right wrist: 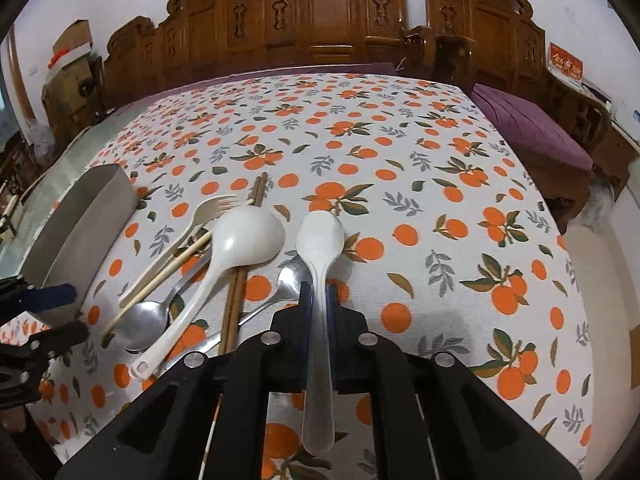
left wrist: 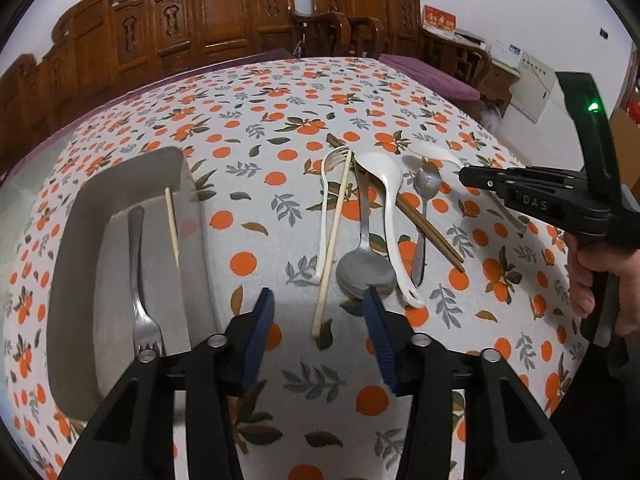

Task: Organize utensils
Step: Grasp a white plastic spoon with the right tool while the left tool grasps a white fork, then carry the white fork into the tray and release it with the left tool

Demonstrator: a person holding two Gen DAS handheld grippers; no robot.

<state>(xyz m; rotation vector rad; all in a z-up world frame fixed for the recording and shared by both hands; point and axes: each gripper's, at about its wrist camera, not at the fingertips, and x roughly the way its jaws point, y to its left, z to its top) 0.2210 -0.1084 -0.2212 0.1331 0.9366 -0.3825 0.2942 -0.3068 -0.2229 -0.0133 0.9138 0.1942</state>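
My right gripper [right wrist: 319,300] is shut on the handle of a white plastic spoon [right wrist: 320,232], whose bowl points away over the tablecloth. In the left wrist view the right gripper [left wrist: 466,176] shows at the right, with the white spoon [left wrist: 424,151] in it. My left gripper [left wrist: 320,312] stands open low over the near end of a cream chopstick [left wrist: 332,240]; its pads do not touch the stick. Its right fingertip [left wrist: 374,300] overlaps the bowl of a large metal spoon [left wrist: 366,270]. A grey tray [left wrist: 120,184] at the left holds a metal fork [left wrist: 138,272] and a second cream chopstick [left wrist: 172,220].
The pile also holds a white plastic fork [left wrist: 324,216], a white ladle-shaped spoon [left wrist: 390,208], brown chopsticks [left wrist: 428,228] and a small metal spoon [left wrist: 426,200]. An orange-print cloth [right wrist: 440,240] covers the table. Carved wooden chairs [right wrist: 320,20] stand behind it. A hand [left wrist: 600,280] grips the right tool.
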